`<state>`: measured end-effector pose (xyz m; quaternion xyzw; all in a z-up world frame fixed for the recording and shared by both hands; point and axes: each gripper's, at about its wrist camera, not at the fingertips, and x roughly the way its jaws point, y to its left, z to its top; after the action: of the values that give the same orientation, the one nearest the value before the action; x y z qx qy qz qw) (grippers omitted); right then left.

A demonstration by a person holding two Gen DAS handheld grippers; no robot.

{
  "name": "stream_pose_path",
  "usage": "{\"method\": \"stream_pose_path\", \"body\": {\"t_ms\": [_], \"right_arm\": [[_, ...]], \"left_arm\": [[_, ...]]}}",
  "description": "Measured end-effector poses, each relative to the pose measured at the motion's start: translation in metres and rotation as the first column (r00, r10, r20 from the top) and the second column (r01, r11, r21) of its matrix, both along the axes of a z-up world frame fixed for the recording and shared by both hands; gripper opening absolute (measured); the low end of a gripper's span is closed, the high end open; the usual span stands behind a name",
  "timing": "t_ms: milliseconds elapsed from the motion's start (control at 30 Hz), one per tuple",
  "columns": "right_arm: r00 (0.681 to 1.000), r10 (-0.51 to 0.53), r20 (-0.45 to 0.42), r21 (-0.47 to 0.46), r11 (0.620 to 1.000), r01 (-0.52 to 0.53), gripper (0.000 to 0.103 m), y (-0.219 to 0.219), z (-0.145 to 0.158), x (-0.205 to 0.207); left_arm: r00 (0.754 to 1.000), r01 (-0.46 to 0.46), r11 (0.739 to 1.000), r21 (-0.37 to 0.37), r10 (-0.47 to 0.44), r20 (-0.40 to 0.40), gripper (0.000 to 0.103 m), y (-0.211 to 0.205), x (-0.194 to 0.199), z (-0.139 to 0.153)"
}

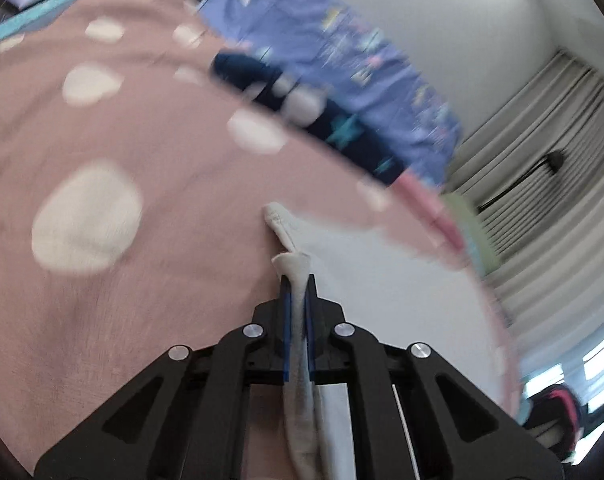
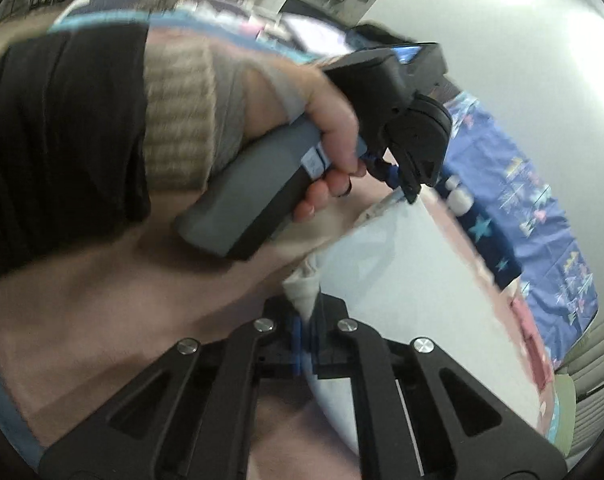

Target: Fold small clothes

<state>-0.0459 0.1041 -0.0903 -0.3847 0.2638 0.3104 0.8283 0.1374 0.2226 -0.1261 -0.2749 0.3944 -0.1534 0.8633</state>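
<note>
Pink bedding with cream spots [image 1: 102, 184] lies under one white garment [image 1: 382, 280], whose bunched edge is pinched in both my tools: my left gripper [image 1: 298, 284] has its jaws closed on a rolled fold, and my right gripper [image 2: 308, 312] has its jaws clamped on another bunch. Only the right wrist view shows my left hand [image 2: 334, 140] around the other tool's grey handle; only the left shows pleated curtains [image 1: 542, 184].

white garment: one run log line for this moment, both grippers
left gripper: shut on white garment | right gripper: shut on same garment | garment: lifted, spread over pink spotted cover | fold: not yet done
</note>
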Motion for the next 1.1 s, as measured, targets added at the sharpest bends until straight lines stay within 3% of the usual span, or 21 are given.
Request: {"method": "stream_pose_path", "body": {"t_ms": [100, 167, 233, 533, 700, 900, 933, 1000, 1033, 1067, 1100], "right_arm": [[0.999, 0.02, 0.04, -0.02, 1.0, -0.019, 0.012, -0.001, -0.005, -0.011], [0.998, 0.039, 0.058, -0.018, 0.999, -0.038, 0.036, -0.003, -0.002, -0.018], [0.994, 0.043, 0.099, -0.032, 0.999, -0.04, 0.043, -0.006, -0.002, -0.028], [0.99, -0.024, 0.138, -0.079, 0.996, 0.035, 0.044, -0.004, -0.011, -0.032], [0.99, -0.029, 0.141, -0.077, 0.996, 0.04, 0.038, 0.009, -0.014, -0.021], [0.994, -0.034, 0.106, -0.098, 0.994, 0.044, 0.038, -0.016, -0.009, -0.029], [0.995, -0.042, 0.095, -0.09, 0.995, 0.051, 0.038, -0.019, -0.009, -0.027], [0.994, -0.048, 0.102, -0.091, 0.994, 0.057, 0.036, -0.014, -0.011, -0.025], [0.993, -0.037, 0.111, -0.09, 0.995, 0.047, 0.025, -0.008, -0.012, -0.024], [0.993, -0.03, 0.11, -0.092, 0.995, 0.04, 0.011, -0.003, -0.015, -0.022], [0.996, -0.024, 0.091, -0.091, 0.995, 0.033, 0.005, 0.0, -0.016, -0.02]], "left_arm": [[1.0, -0.023, 0.993, -0.118, 0.023, -0.002, 0.012, 0.018, -0.003, -0.01], [1.0, -0.027, 0.994, -0.109, 0.027, -0.003, 0.016, 0.017, -0.004, -0.012], [1.0, -0.019, 0.995, -0.1, 0.02, 0.004, 0.02, 0.015, -0.005, -0.01], [0.999, 0.036, 0.993, -0.111, -0.034, 0.022, 0.036, 0.009, -0.005, -0.007], [0.996, 0.086, 0.993, -0.086, -0.084, 0.031, 0.049, -0.001, 0.0, -0.003], [0.996, 0.091, 0.991, -0.102, -0.088, 0.033, 0.048, -0.002, -0.001, -0.003], [0.996, 0.09, 0.991, -0.102, -0.087, 0.029, 0.043, -0.003, 0.001, -0.003], [0.996, 0.084, 0.992, -0.097, -0.084, -0.003, 0.022, -0.007, 0.011, -0.007], [0.996, 0.085, 0.991, -0.102, -0.087, -0.017, 0.01, -0.009, 0.014, -0.008], [0.996, 0.082, 0.991, -0.103, -0.086, -0.026, 0.009, -0.011, 0.016, -0.009], [0.996, 0.079, 0.992, -0.094, -0.082, -0.026, 0.008, -0.013, 0.016, -0.007]]}}
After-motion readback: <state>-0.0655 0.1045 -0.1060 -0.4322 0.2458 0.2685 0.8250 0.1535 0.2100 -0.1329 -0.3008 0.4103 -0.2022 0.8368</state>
